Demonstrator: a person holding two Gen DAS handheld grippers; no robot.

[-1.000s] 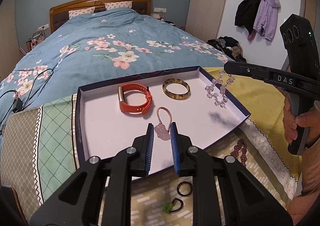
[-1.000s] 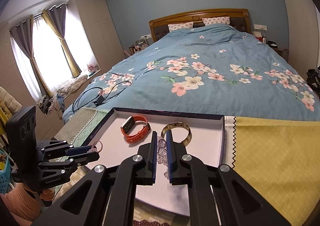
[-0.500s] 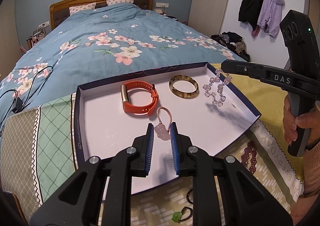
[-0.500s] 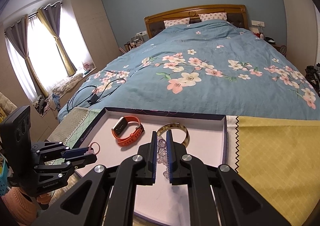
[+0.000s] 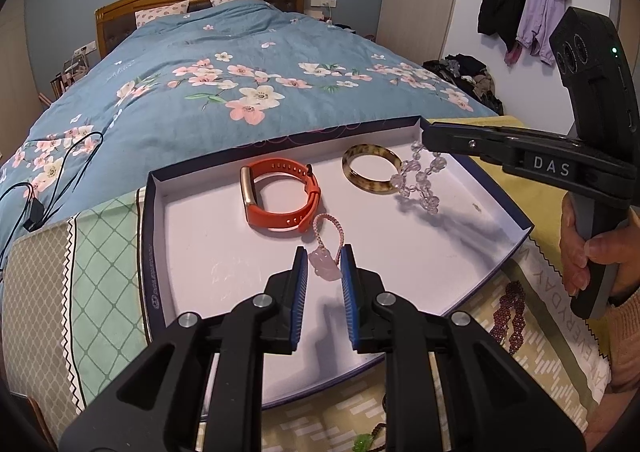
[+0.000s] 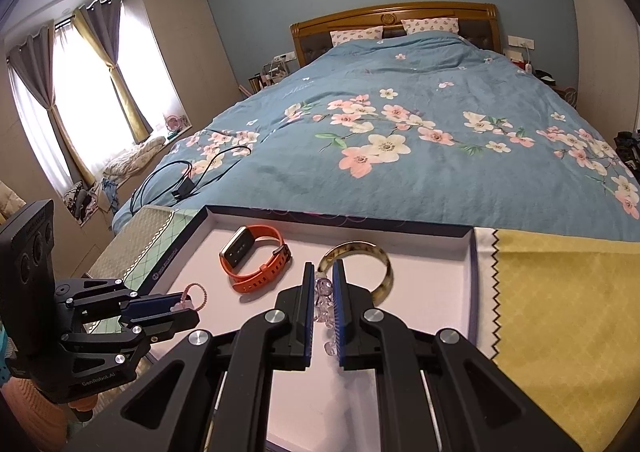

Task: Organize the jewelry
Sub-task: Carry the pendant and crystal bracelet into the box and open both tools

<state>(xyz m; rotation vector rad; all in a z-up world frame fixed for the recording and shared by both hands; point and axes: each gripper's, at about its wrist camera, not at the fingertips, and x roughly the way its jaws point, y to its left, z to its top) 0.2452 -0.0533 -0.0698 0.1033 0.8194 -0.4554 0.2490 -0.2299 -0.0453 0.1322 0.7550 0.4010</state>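
A white tray (image 5: 168, 252) with a dark blue rim lies on the foot of the bed. In it are an orange watch band (image 5: 280, 196) and a mottled brown bangle (image 5: 372, 168). My left gripper (image 5: 324, 264) is shut on a pink pendant (image 5: 325, 270) over the tray's near part, and its pink cord loop sticks out ahead of the fingers. My right gripper (image 6: 322, 284) is shut on a clear bead bracelet (image 6: 325, 304). That bracelet (image 5: 420, 180) dangles just right of the bangle, above the tray floor. The right wrist view also shows the watch band (image 6: 256, 260) and the bangle (image 6: 360, 260).
A dark red bead bracelet (image 5: 512, 312) and a green pendant (image 5: 364, 442) lie on the patterned cloth in front of the tray. A yellow cloth (image 6: 560, 292) lies to the tray's right. A black cable (image 6: 192, 176) lies on the floral quilt behind. A hand (image 5: 580, 252) holds the right gripper.
Both grippers have carried their pieces further in over the tray and slightly lower. The bead bracelet now hangs close beside the bangle. Neither grip has changed.
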